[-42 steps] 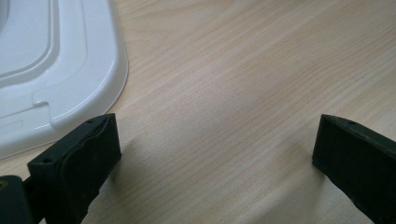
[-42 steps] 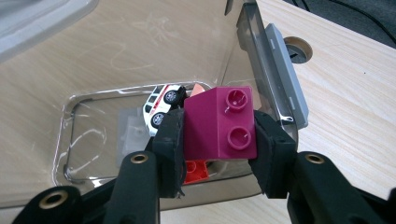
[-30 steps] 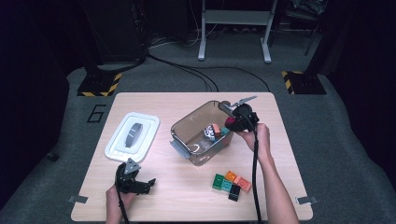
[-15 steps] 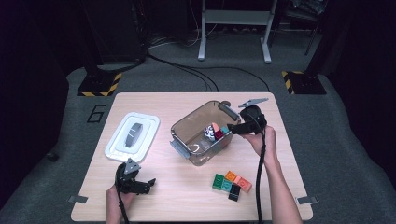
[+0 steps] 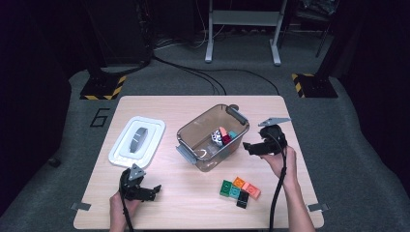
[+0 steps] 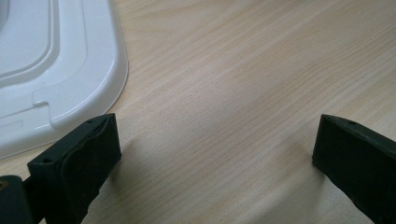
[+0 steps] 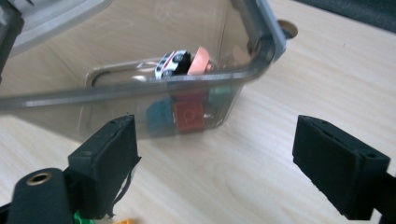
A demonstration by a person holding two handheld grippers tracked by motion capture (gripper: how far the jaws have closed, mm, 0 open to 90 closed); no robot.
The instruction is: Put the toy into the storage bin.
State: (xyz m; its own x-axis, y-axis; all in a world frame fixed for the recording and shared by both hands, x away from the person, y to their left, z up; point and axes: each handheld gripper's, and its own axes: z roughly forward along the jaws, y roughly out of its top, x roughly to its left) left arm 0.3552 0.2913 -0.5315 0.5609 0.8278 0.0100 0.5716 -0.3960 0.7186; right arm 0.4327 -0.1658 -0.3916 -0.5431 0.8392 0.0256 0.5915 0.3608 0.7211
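Jaws of our right gripper (image 5: 247,146) had just been opening, nothing between them, just beside the clear bin (image 5: 193,137) holding small blocks (image 7: 189,113). Our left gripper (image 5: 155,189) rested wide open and empty near the white lid (image 5: 122,151).

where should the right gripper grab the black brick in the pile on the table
Take the black brick across its two long sides, from straight above. It lies flat at the pile's near edge, with a green brick close by, so its near end is freest. The right gripper, jaws open, is beside the bin.
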